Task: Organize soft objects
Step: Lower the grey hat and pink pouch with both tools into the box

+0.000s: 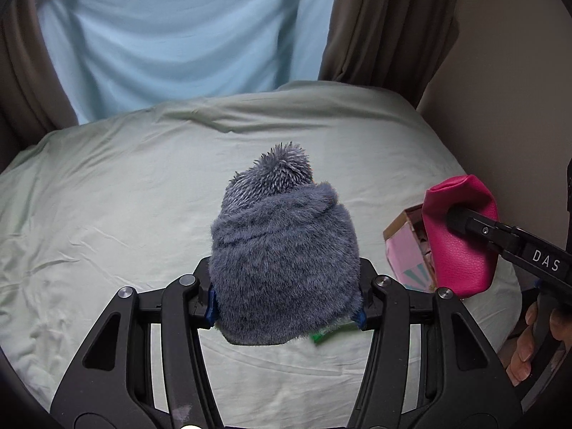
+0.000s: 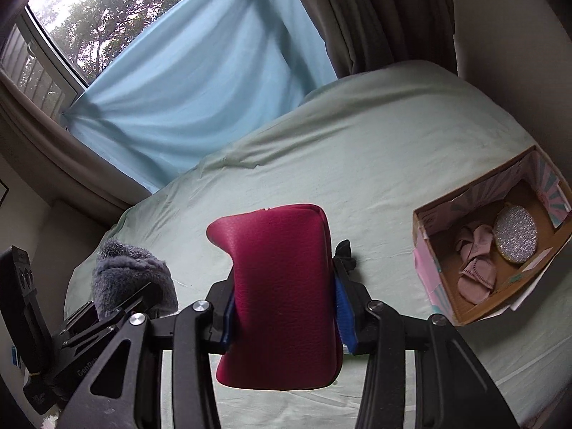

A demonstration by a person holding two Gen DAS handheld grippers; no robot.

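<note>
The bed [image 2: 375, 136] lay under both hands, with the box [image 2: 447, 307] near its right edge, already holding a pink cloth [image 2: 475, 268] and a glittery disc [image 2: 514, 237]. The left gripper [image 1: 286, 296] was clamped on a grey plush [image 1: 282, 250], held clear above the sheet. The right gripper [image 2: 282, 307] was clamped on a pouch [image 2: 282, 293], also aloft, left of the box. The plush looked bulky: it could catch the box's rim and tip the light cardboard. The pouch's smooth skin might slide through the pads. Both hands converging on one box risked a collision.
</note>
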